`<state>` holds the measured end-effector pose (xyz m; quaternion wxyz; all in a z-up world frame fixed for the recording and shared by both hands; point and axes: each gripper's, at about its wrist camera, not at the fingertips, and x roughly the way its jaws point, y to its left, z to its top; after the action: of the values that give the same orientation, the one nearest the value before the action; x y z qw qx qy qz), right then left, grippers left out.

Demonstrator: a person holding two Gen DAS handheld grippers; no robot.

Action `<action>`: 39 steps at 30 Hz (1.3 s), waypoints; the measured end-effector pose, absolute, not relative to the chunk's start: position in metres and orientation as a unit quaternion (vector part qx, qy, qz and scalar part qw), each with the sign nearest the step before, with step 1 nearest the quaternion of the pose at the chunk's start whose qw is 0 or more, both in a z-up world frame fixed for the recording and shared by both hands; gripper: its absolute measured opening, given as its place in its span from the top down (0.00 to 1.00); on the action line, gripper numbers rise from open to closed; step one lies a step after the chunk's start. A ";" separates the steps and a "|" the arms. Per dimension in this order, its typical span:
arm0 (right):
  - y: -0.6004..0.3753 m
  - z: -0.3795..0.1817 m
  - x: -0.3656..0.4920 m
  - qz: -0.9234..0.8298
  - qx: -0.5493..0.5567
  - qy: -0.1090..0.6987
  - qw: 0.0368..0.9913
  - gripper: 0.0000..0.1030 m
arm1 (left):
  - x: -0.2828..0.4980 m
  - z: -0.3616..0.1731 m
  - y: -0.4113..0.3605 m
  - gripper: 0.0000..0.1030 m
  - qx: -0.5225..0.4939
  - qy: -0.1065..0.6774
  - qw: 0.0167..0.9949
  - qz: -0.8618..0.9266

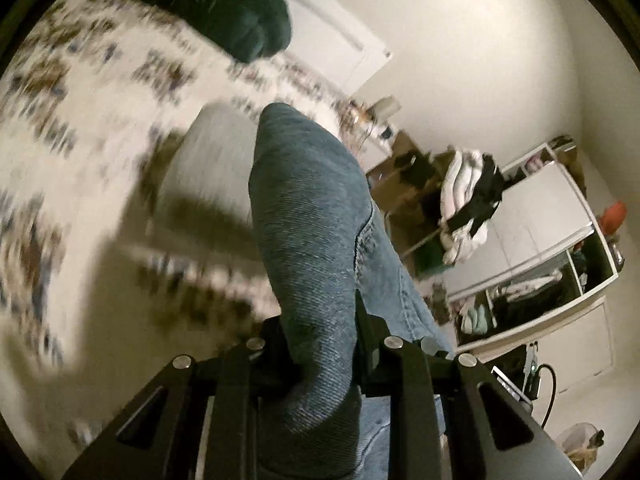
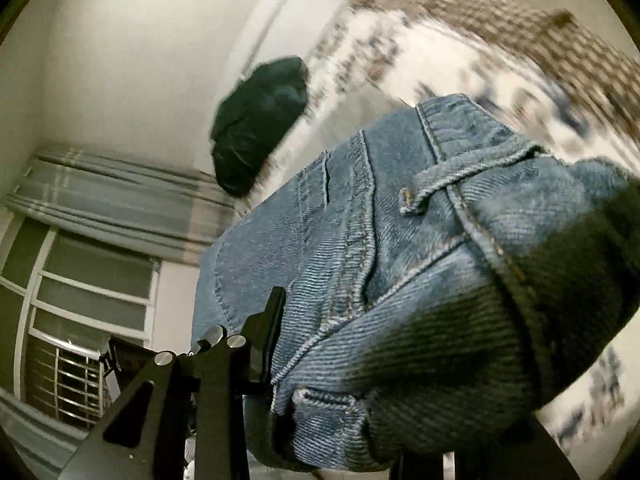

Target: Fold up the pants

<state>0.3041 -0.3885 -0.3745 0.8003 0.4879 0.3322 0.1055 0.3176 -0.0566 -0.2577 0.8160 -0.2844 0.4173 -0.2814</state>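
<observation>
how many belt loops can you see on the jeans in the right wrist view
1: a belt loop lies across the waistband of the jeans, right of the frame's center, its end sticking out to the left. Bunched denim may hide others.

A bed covered with a white bedspread printed in brown and blue flowers [image 1: 100,92] fills most of the left wrist view, its pattern smeared by blur. On the bedspread, towards its far edge, lies a dark green crumpled bundle of cloth [image 1: 224,4]. Beyond the bed stands a white panelled door [image 1: 320,32]. To the bed's right, well apart from it, a white open wardrobe [image 1: 548,240] holds clothes, with a heap of white and black garments [image 1: 472,200] hanging just beside it. In the right wrist view, grey striped curtains [image 2: 112,204] hang above a barred window [image 2: 80,360], well apart from the bed.
</observation>
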 end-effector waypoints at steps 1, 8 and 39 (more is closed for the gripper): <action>-0.388 -0.371 0.323 0.107 0.488 0.327 0.802 0.66 | 0.344 -0.253 -0.057 0.81 -0.287 0.410 0.818 -0.282; -0.391 -0.379 0.486 0.117 0.483 0.312 0.810 0.66 | 0.484 -0.278 -0.061 0.81 -0.293 0.401 0.822 -0.278; -0.407 -0.465 0.518 -0.005 0.432 0.454 0.779 0.63 | 0.528 -0.381 -0.023 0.53 -0.238 0.510 0.806 -0.182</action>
<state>0.5179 -0.4070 -0.4647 0.7792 0.4317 0.4544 -0.0049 0.5284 -0.0229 -0.3811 0.8063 -0.2383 0.5100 -0.1816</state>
